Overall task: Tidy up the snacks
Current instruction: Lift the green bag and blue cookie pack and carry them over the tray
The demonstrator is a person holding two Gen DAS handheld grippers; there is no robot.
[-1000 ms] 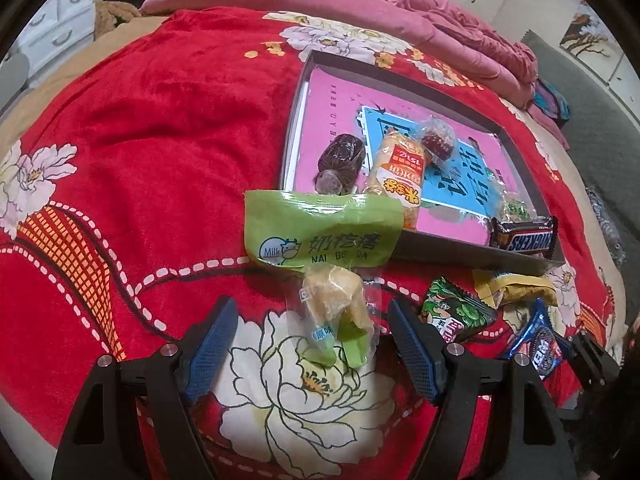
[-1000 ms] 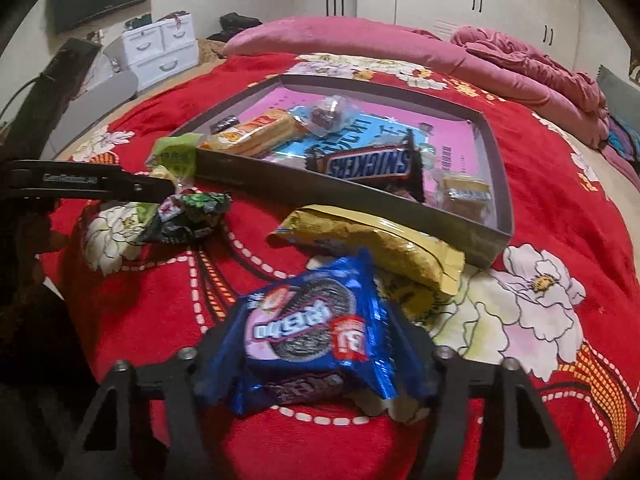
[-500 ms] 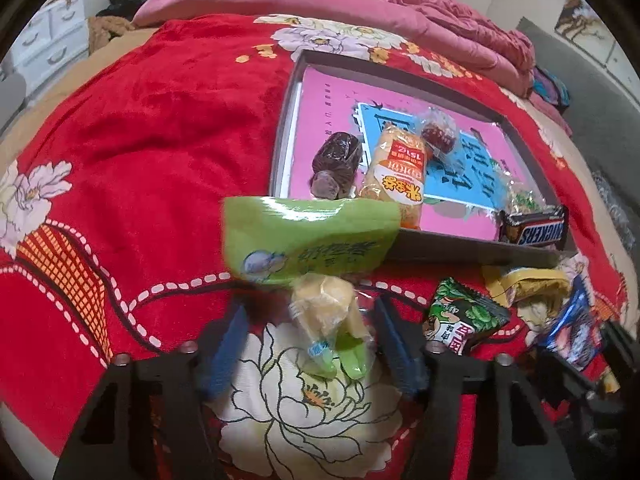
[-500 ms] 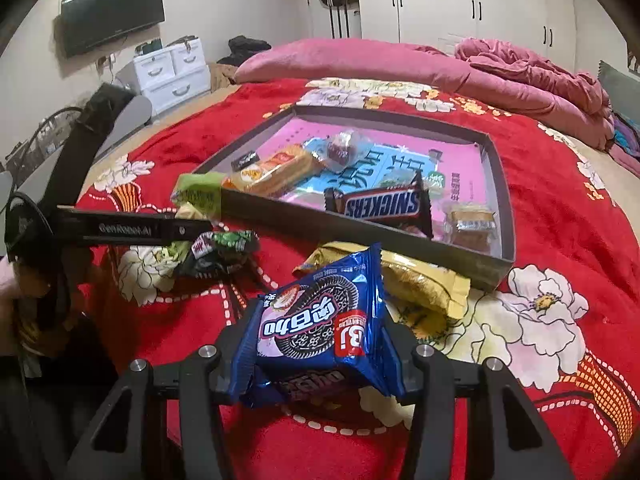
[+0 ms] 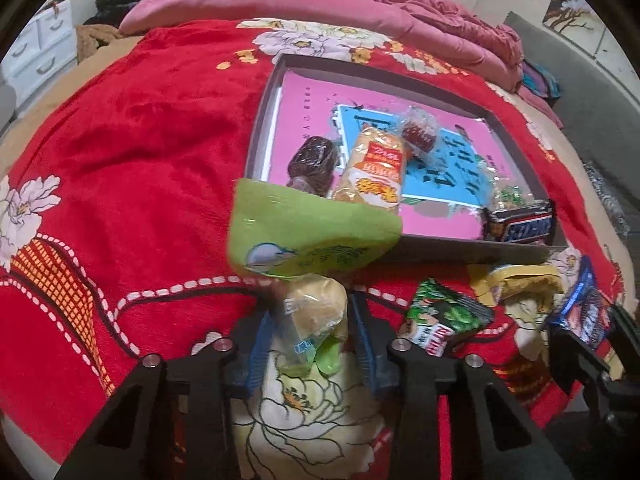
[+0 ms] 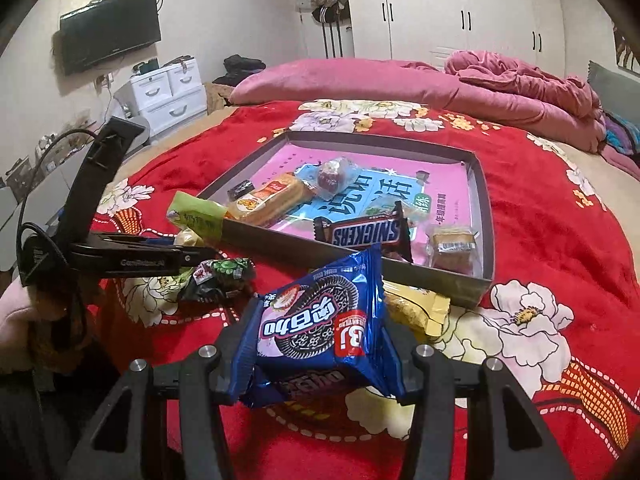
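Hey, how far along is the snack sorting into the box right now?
Roughly halfway. Done: the Snickers bar, orange-label cake and a few small wrapped treats lie in the box. In hand: left tongs grip a yellow-green snack; right tongs grip the blue cookie pack. Left: green pouch, dark green packet, yellow packet on the blanket.

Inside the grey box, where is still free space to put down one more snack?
The grey box is bare along its far wall and in the far right corner, beyond the red wrapped sweet. Its near side is crowded: bread pack, Snickers bar, small cake.
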